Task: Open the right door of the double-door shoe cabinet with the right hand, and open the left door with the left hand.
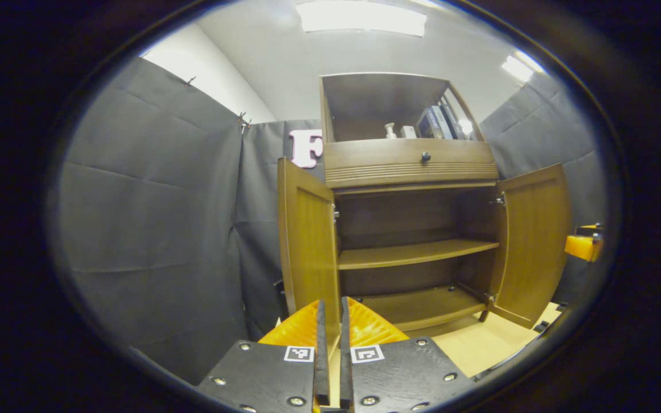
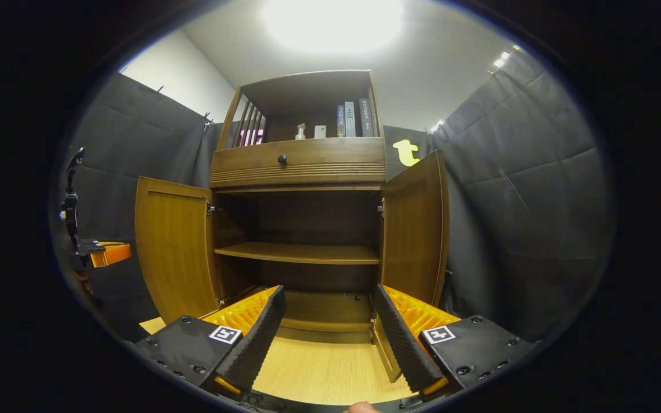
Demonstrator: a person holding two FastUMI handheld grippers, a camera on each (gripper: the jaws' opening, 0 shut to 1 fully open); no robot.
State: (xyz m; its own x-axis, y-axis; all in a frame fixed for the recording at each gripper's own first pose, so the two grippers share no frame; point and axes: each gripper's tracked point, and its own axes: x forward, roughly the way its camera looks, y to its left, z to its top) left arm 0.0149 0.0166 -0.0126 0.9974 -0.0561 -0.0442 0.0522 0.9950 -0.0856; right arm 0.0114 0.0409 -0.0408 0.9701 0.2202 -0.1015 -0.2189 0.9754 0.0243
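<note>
Two grippers, two different jaw states. In the left gripper view the left gripper (image 1: 330, 344) has its black pads drawn nearly together on the lower outer edge of the left door (image 1: 307, 241); the thin edge runs down into the narrow gap, so the jaws appear closed on the door, though actual pad contact is hard to confirm. In the right gripper view the right gripper (image 2: 330, 335) stands with its jaws spread wide and nothing between them; the lower corner of the right door (image 2: 416, 229) lies just beside the inner face of its right-hand finger (image 2: 405, 338), and whether they touch cannot be told. Both doors of the shoe cabinet (image 2: 299, 166) are swung well outward, exposing the bare middle shelf (image 2: 299, 252) and the bottom board; above sit a drawer with a dark knob (image 2: 282, 159) and an open top compartment holding books (image 2: 352, 119) and a small bottle (image 2: 301, 132). The cabinet rests on a pale wooden floor (image 2: 325, 367). The task reads as essentially complete. Risks from here: a continued pull by the left gripper could overdrive the hinge (image 1: 335, 215) or drag the cabinet; a sideways withdrawal without first opening could swing the door back; the right finger, so near its door's corner, could knock that door inward on retreat.
</note>
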